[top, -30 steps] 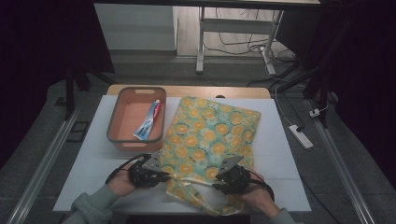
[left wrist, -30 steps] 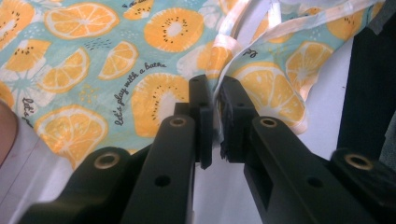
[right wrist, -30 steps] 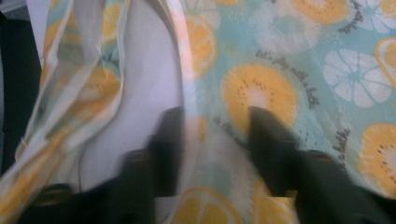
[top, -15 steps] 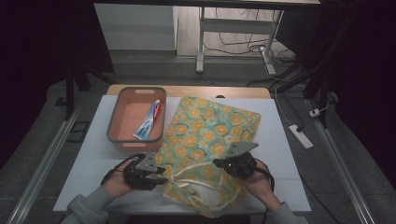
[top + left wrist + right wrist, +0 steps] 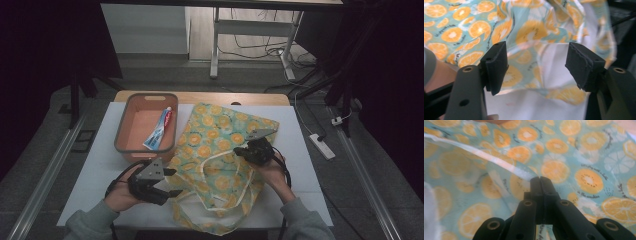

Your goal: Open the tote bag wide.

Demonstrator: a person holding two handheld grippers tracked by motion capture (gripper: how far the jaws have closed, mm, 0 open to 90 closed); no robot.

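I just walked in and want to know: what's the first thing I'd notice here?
The bright bag printed with orange slices, spread across the middle of the white table. The right gripper is pinched shut on its fabric, and the left gripper sits open at its near edge. A toothpaste tube lies in the orange tray beside it.

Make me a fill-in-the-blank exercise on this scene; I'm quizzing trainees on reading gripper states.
1. The left gripper has its jaws ____.
2. The right gripper is shut on the orange-slice-patterned fabric ____.
3. The white toothpaste tube lies inside the orange plastic ____.

Missing words: open; bag; basket
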